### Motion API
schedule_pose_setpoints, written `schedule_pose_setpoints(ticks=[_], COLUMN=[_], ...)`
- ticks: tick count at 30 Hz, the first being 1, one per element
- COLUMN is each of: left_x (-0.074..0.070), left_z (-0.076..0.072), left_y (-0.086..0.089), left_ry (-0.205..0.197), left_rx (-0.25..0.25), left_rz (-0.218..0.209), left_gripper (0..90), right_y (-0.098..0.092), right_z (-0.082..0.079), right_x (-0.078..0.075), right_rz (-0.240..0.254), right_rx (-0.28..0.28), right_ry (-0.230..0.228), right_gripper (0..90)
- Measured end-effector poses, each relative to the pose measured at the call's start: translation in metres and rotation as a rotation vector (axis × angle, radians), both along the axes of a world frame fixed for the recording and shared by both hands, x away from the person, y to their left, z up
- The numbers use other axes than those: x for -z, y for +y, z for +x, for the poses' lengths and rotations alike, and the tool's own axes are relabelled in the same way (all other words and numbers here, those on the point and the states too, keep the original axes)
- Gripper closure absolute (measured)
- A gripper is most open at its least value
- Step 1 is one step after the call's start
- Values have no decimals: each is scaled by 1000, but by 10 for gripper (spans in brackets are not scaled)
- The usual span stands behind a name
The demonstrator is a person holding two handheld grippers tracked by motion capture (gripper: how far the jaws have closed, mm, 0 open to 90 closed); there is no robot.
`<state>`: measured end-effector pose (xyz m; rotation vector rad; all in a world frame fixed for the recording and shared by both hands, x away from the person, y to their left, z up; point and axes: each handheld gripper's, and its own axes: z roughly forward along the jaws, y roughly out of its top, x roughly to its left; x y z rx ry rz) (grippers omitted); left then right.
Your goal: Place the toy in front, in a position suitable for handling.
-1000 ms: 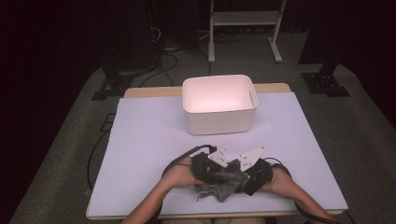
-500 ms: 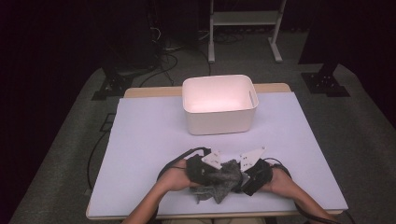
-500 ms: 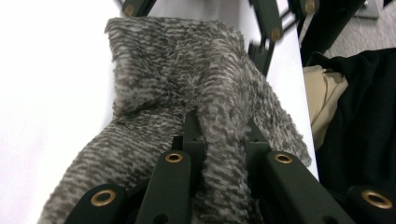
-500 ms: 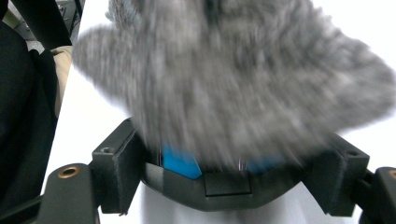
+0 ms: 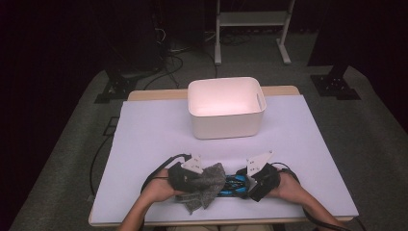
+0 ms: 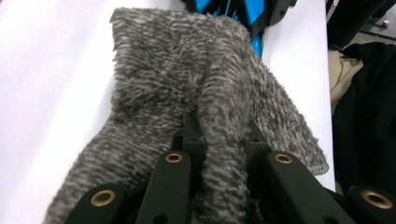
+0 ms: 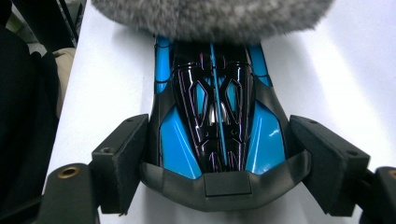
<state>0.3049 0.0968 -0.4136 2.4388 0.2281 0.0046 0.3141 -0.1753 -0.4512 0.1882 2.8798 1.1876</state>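
At the bottom of the high view, the person's two forearms came in toward the near edge of the table [image 5: 144, 125], which was covered with a pale sheet. The left gripper [image 5: 188, 174] sat low and left of centre, its jaws pinched tight on a fold of the grey fuzzy cloth [image 5: 206, 187]. In the left gripper view that cloth [image 6: 196, 107] bunched up between the two black jaws and spread across most of the frame, reaching up toward the toy car's [image 6: 233, 11] blue tip at the top edge.

Just right of the cloth in the high view lay the blue and black toy car [image 5: 233, 185], one end of it under the cloth's edge. The right gripper [image 5: 257, 180] held the car's other end, low and right of centre. In the right gripper view the car [image 7: 215, 121] filled the middle of the frame, a jaw pressed against each of its sides, and the cloth [image 7: 210, 16] covered its far end along the top.

Further up the table, near the centre of the high view and well apart from both hands, stood a white bin [image 5: 226, 126].
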Motion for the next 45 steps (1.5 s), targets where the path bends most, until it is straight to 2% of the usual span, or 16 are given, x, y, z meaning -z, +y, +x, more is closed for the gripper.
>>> schedule_pose_setpoints(ticks=[1,2,3,6,9,13,16,20,26,29,30,34,37,40,43,45], left_x=[-3,-3,-5,-10,-13,-13,-13,-11,-9,-5,-5,-2,-1,0,-2,-6], left_z=[1,1,3,10,12,14,15,16,15,15,15,15,15,15,14,16], left_y=[-11,-11,-20,-46,-57,-78,-77,-64,-32,-8,-8,14,17,14,1,-17], left_ry=[-6,-6,-11,-24,-19,-32,-25,-7,-6,-4,-4,0,5,19,19,13], left_rx=[25,25,45,91,111,155,153,124,66,13,13,-33,-45,-34,-2,29], left_rz=[-1,-1,-2,21,16,52,51,35,43,56,56,63,63,49,45,37], left_gripper=[774,774,774,774,774,774,774,773,771,771,772,771,771,771,771,772], right_y=[1,1,2,3,2,3,1,2,3,2,2,2,3,3,3,3], right_z=[0,0,0,0,0,0,0,0,0,-1,-1,-1,-1,-1,-1,-1], right_x=[0,0,0,0,0,0,0,0,1,1,1,1,1,1,1,1], right_rz=[-3,-3,-2,-8,-3,-5,-6,-7,-16,-15,-15,-17,-18,-20,-19,-18], right_rx=[-4,-4,-1,-3,0,-2,-1,-2,-14,-5,-5,-2,1,1,0,0], right_ry=[-3,-3,1,1,2,7,5,1,-25,-14,-14,-15,-13,-14,-14,-11], right_gripper=[219,219,220,218,218,219,219,218,217,217,217,215,215,215,215,215])
